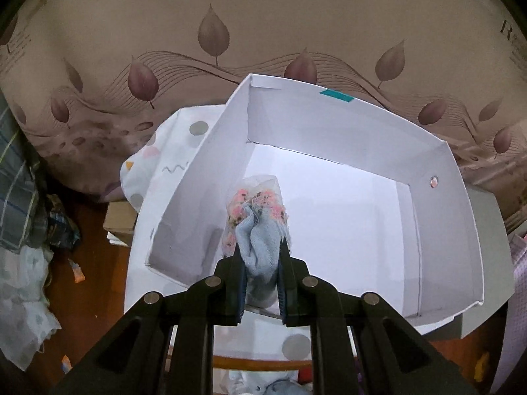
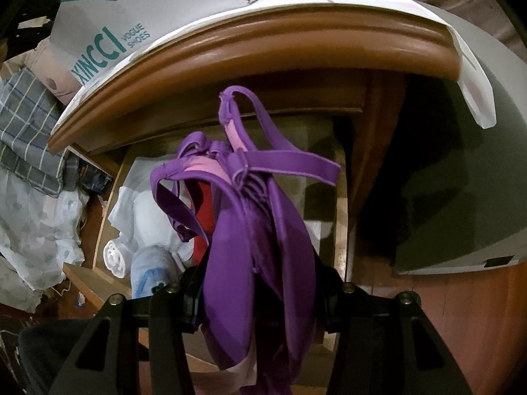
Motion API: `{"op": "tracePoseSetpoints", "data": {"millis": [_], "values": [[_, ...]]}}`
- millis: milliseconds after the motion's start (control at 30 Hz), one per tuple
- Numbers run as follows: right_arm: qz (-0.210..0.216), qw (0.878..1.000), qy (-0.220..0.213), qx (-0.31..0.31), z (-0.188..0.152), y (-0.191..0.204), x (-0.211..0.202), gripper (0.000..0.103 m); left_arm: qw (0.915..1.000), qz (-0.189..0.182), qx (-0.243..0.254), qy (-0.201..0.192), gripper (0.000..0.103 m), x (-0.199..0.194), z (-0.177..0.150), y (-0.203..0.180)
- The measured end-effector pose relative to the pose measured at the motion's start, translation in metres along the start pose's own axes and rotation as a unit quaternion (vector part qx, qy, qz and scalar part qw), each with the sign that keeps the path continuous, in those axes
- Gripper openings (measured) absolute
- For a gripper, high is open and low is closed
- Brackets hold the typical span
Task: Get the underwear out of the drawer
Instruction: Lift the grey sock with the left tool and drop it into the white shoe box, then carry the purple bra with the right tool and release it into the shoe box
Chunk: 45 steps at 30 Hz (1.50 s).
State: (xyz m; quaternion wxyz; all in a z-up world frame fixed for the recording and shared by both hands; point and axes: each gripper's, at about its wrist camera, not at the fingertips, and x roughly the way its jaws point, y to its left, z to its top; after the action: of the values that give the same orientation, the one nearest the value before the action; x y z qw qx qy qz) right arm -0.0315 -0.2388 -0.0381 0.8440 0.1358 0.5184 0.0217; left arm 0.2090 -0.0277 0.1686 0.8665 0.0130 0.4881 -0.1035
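so in the left wrist view, way over at 9 o'clock there's a plaid cloth [image 1: 14, 177] bunched up above some pale crumpled fabric [image 1: 24, 299], then a dotted white cloth [image 1: 158, 161] tucked against the outside wall of the white box [image 1: 210, 151]. the left gripper [image 1: 260, 250] sits at 6 o'clock, its jaws nearly together and pinching a small bundle of underwear [image 1: 257, 223], pale blue with a pink floral bit sticking up toward 12, hanging over the open box near its left wall. behind it all at 12 o'clock is a leaf-print bedspread [image 1: 263, 23]. in the right wrist view, more plaid and pale cloth at 9 o'clock, a shoe box [image 2: 131, 16] up at 11 on top of the wooden top [image 2: 263, 46], and below that the open drawer [image 2: 108, 197] with rolled white items [image 2: 115, 256] around 8. the right gripper [image 2: 260, 293] at 6 o'clock is clamped on a purple bra [image 2: 250, 230], partly spread around its bulk, straps poking up toward 12, above the drawer.
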Motion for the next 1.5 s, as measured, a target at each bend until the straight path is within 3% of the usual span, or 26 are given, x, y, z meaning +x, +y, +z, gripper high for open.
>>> {"op": "tracePoseSetpoints", "data": {"millis": [233, 400, 633, 800, 1000, 1167, 1300, 1500], "values": [[-0.004, 1.000, -0.002, 0.001, 0.001, 0.000, -0.001, 0.051, 0.9994, 0.018, -0.024, 0.019, 0.016, -0.006, -0.008, -0.005], [-0.005, 1.000, -0.003, 0.001, 0.001, 0.000, -0.001, 0.051, 0.9994, 0.028, -0.019, 0.001, 0.023, -0.007, -0.008, -0.010], [-0.005, 1.000, -0.009, 0.000, 0.003, 0.002, -0.003, 0.051, 0.9975, 0.041, 0.003, -0.057, 0.061, -0.022, -0.009, -0.012], [-0.001, 1.000, -0.008, -0.009, 0.002, 0.008, -0.001, 0.051, 0.9939, 0.028, 0.011, -0.106, 0.064, -0.059, -0.023, -0.010], [0.003, 1.000, -0.025, -0.018, 0.002, 0.010, -0.010, 0.051, 0.9875, 0.050, 0.019, -0.148, 0.079, -0.097, -0.070, 0.002], [-0.004, 0.999, -0.041, -0.023, 0.000, 0.009, -0.020, 0.051, 0.9868, 0.089, -0.002, -0.135, 0.088, -0.082, -0.125, 0.032], [-0.016, 0.998, -0.050, -0.023, 0.002, 0.010, -0.029, 0.051, 0.9881, 0.119, -0.036, -0.090, 0.088, -0.044, -0.163, 0.063], [-0.038, 0.997, -0.054, -0.041, 0.000, 0.023, -0.047, 0.051, 0.9837, 0.141, -0.093, -0.060, 0.088, -0.002, -0.200, 0.096]]}}
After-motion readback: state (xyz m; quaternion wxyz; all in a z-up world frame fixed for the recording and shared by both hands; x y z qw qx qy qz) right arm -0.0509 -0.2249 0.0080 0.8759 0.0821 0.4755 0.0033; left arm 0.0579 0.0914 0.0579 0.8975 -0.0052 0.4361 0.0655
